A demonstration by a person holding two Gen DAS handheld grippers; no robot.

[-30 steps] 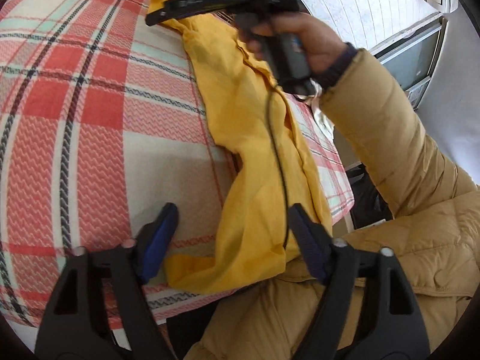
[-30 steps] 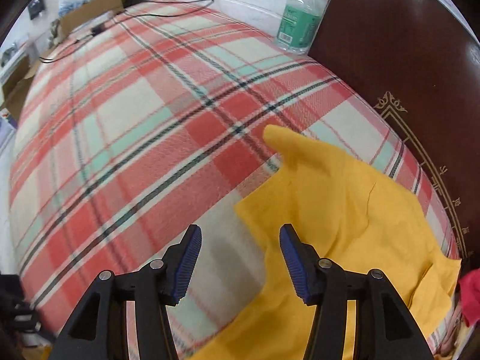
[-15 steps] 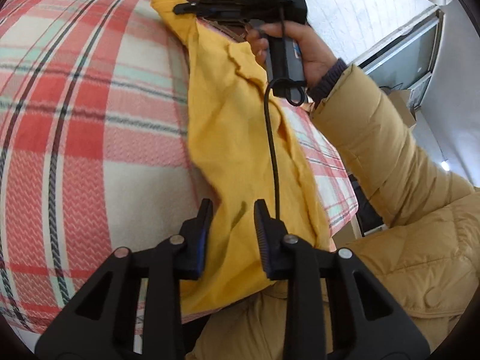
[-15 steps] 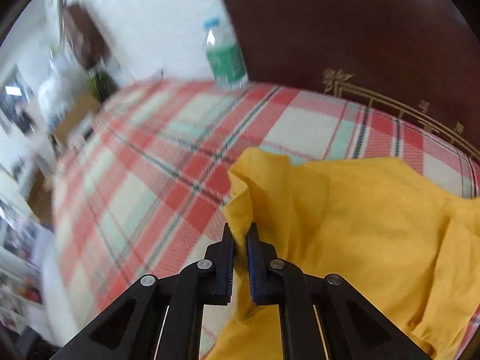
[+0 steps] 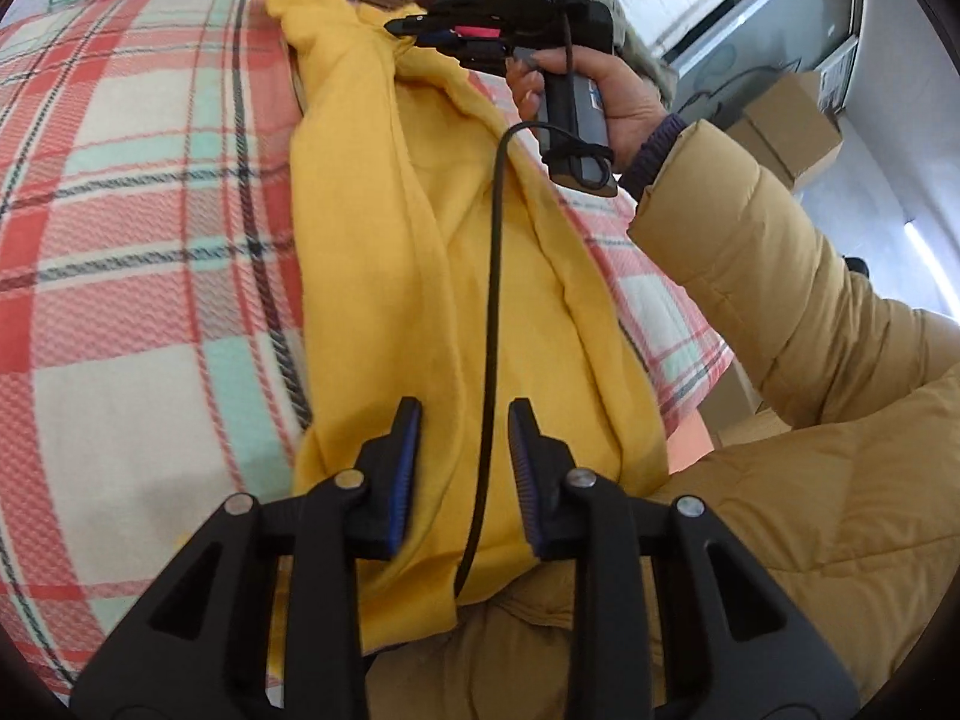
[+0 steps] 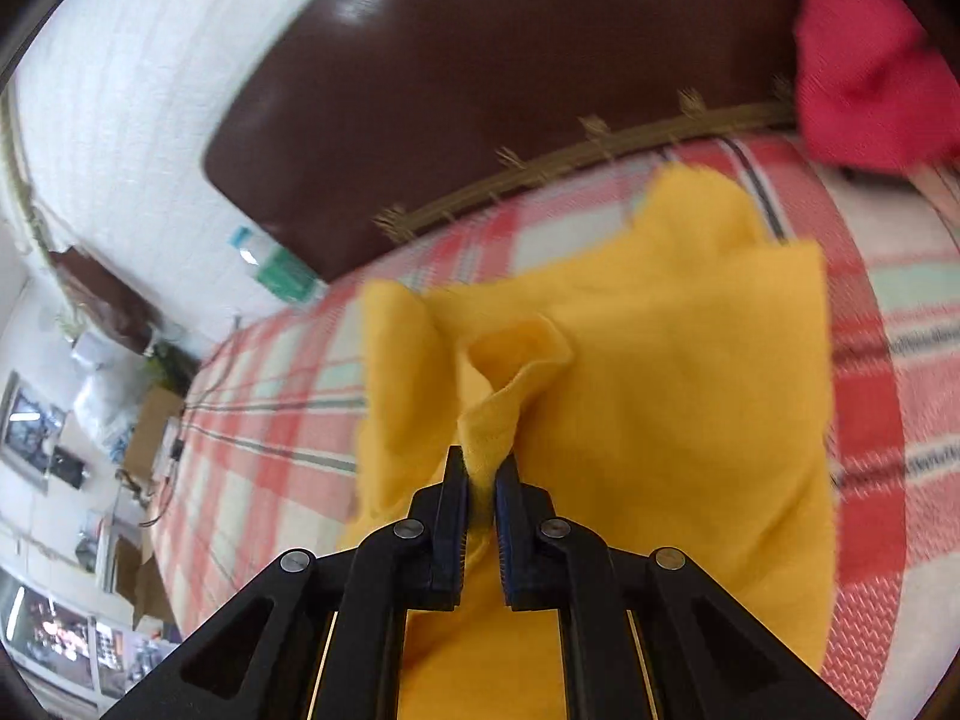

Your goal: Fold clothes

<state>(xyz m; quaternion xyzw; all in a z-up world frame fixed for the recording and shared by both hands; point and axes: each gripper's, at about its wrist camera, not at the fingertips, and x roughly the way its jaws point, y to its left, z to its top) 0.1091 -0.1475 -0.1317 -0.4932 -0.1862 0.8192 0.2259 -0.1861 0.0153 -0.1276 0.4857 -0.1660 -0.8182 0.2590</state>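
Note:
A yellow garment (image 5: 384, 252) lies bunched lengthwise on the plaid bed cover (image 5: 132, 228). My left gripper (image 5: 462, 450) stands over its near end with the jaws partly apart and cloth between them; I cannot tell if it grips. My right gripper (image 6: 482, 480) is shut on a pinched fold of the yellow garment (image 6: 660, 396) and lifts it. In the left wrist view the right gripper (image 5: 420, 30) holds the garment's far end near the headboard.
A dark brown headboard (image 6: 480, 90) runs behind the bed. A water bottle (image 6: 276, 267) stands at its left. A red cloth (image 6: 864, 72) lies at the top right. The person's tan jacket (image 5: 780, 420) and a black cable (image 5: 492, 300) are close to my left gripper.
My right gripper closed on the garment's edge and lifted it toward the headboard. My left gripper narrowed over the near end, then its jaws spread slightly. The garment has gathered into a long bunch.

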